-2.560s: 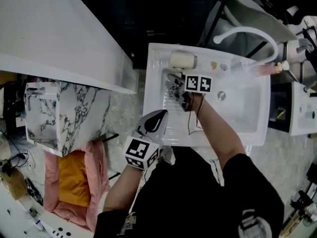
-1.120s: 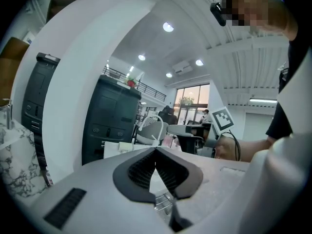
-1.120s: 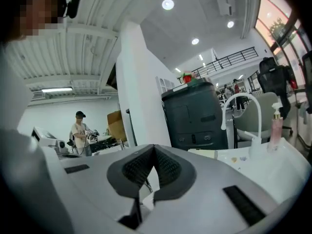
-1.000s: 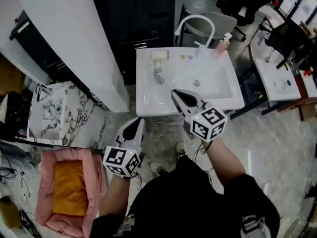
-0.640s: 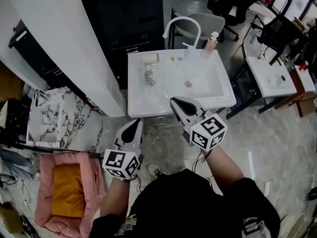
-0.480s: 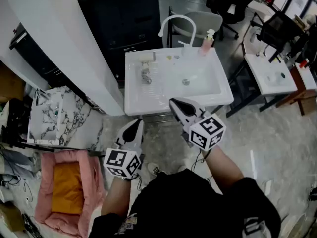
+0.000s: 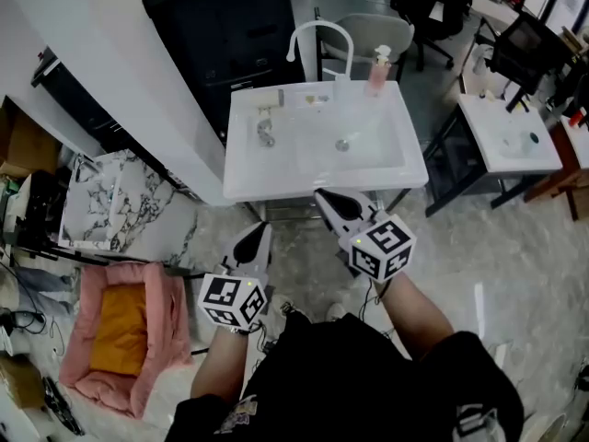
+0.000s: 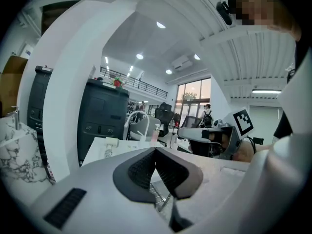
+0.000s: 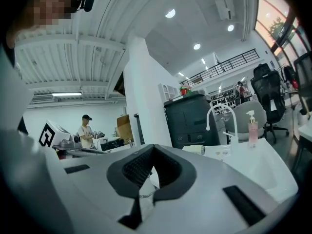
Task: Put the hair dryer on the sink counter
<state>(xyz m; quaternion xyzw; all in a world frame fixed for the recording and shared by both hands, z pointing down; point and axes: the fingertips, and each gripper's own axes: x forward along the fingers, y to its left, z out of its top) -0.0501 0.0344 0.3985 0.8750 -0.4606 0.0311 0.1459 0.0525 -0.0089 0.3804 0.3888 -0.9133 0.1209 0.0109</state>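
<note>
Left gripper [image 7: 259, 239]: jaws pressed together, nothing between. Right gripper [image 7: 327, 199]: jaws pressed together, empty. Both in front of sink counter [image 7: 276, 180], not touching. Hair dryer [image 7: 268, 109] lies on counter's back left corner.

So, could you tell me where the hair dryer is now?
In the head view the hair dryer lies on the sink counter, at its back left corner, just left of the faucet.
</note>
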